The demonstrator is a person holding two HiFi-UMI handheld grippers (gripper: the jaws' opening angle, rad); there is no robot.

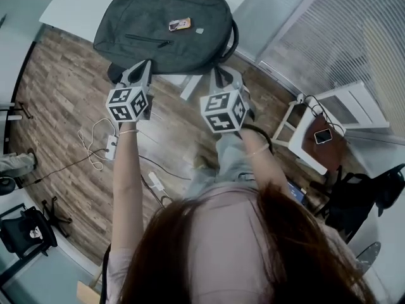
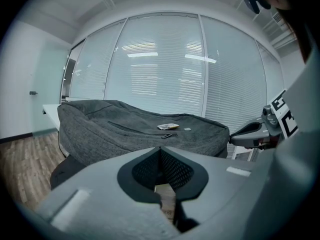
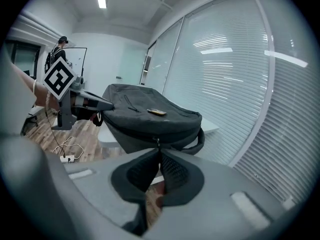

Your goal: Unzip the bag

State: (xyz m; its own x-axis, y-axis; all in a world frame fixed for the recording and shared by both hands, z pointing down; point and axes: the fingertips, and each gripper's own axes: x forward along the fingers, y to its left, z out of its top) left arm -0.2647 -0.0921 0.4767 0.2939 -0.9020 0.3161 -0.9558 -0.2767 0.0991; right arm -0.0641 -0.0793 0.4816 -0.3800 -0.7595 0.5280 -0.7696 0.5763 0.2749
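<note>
A dark grey backpack point(image 1: 164, 27) lies flat on a white table point(image 1: 76, 5), with a small orange tag point(image 1: 180, 24) on top. My left gripper point(image 1: 147, 65) hovers at the bag's near left edge. In the left gripper view its jaws point(image 2: 160, 151) are shut on nothing, a little short of the bag point(image 2: 140, 129). My right gripper point(image 1: 218, 73) is at the near right edge. In the right gripper view it point(image 3: 159, 151) is shut on the zip pull point(image 3: 158, 144) of the bag's side zipper, below the bag point(image 3: 150, 119).
Cables and a power strip point(image 1: 107, 145) lie on the wooden floor below the left arm. A white stand holding a phone point(image 1: 323, 135) is at the right. Window blinds point(image 3: 240, 84) run behind the table. A person point(image 3: 56, 51) stands far off.
</note>
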